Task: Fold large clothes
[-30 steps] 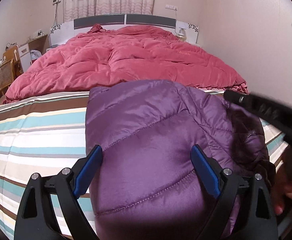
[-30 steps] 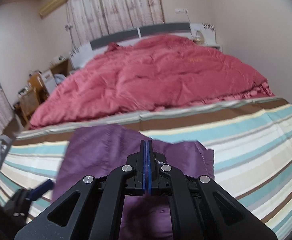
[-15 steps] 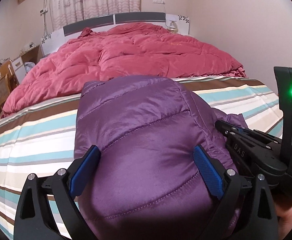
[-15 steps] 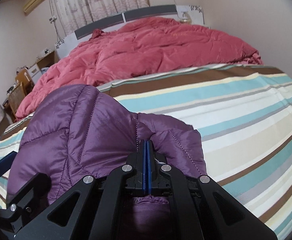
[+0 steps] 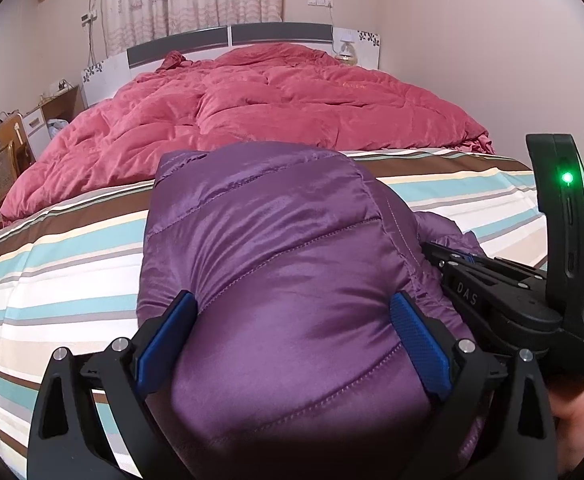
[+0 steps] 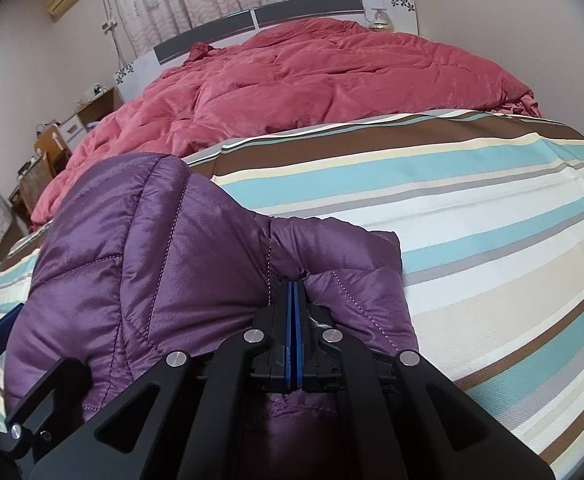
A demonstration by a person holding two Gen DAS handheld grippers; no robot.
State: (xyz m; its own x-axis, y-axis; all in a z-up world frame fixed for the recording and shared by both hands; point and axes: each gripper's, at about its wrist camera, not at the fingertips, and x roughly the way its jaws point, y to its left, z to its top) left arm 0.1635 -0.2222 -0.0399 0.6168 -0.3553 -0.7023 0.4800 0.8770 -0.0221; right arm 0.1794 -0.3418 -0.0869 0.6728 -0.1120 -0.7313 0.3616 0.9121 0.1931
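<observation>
A purple quilted puffer jacket (image 5: 276, 248) lies bunched on the striped bed sheet (image 5: 64, 264). My left gripper (image 5: 292, 324) is open, its blue pads (image 5: 420, 340) on either side of the jacket's near bulge. My right gripper (image 6: 293, 296) is shut on a fold of the jacket (image 6: 164, 264) at its right side; it also shows in the left wrist view (image 5: 492, 292) at the jacket's right edge. The left gripper's body shows at the lower left of the right wrist view (image 6: 32, 396).
A crumpled red quilt (image 5: 276, 116) covers the far half of the bed up to the headboard (image 5: 228, 40). Bare striped sheet (image 6: 472, 216) lies right of the jacket. A wooden chair and desk (image 5: 4, 160) stand at the left wall.
The right gripper has moved down and left with the jacket's fold, close to the left gripper. The jacket now sits bunched higher on the sheet. The left gripper stays open around it.
</observation>
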